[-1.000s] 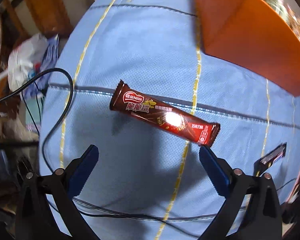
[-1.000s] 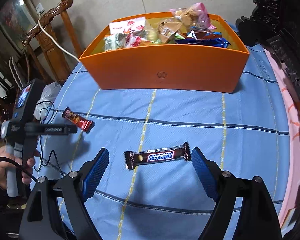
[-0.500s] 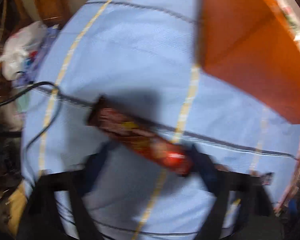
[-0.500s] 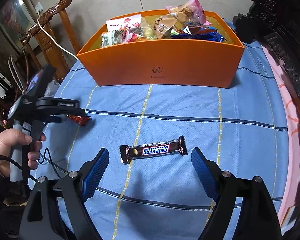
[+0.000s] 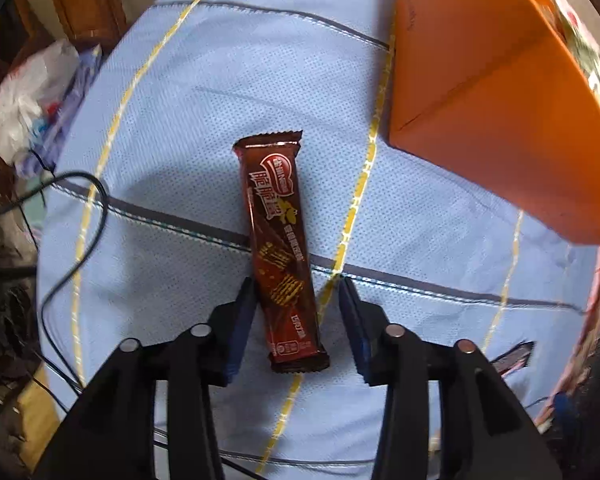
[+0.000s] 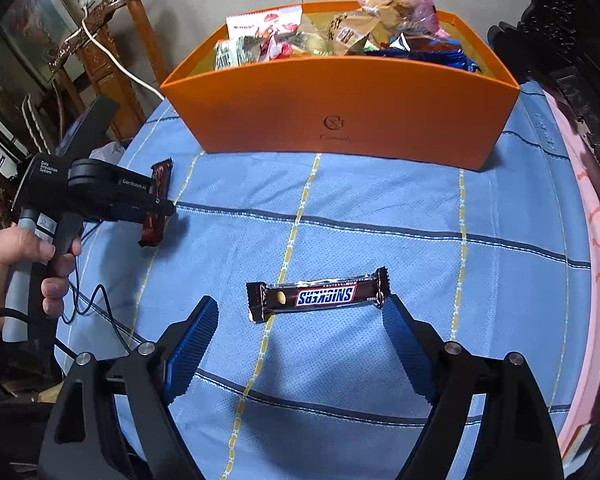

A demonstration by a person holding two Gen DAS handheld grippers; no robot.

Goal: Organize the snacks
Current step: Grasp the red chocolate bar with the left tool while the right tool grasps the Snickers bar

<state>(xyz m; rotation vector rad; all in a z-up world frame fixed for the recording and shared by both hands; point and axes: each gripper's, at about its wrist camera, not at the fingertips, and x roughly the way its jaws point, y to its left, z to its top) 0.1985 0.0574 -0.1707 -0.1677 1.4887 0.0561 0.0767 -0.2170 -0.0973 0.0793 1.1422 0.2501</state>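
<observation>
Left wrist view: the left gripper (image 5: 298,312) points down at the blue cloth (image 5: 188,120). Its jaws are closing with the wafer bar (image 5: 278,248) between them; the left pad touches the wrapper, while a gap shows at the right pad. The bar runs lengthwise ahead of the fingers. The orange box (image 5: 500,120) stands ahead and to the right.

Right wrist view: the right gripper (image 6: 300,340) is released, jaws wide, holding nothing. The Snickers (image 6: 320,294) lies crosswise on the cloth just ahead of the fingertips. The box, full of snacks, stands farther ahead. A hand (image 6: 18,264) holds the left gripper to the left.
</observation>
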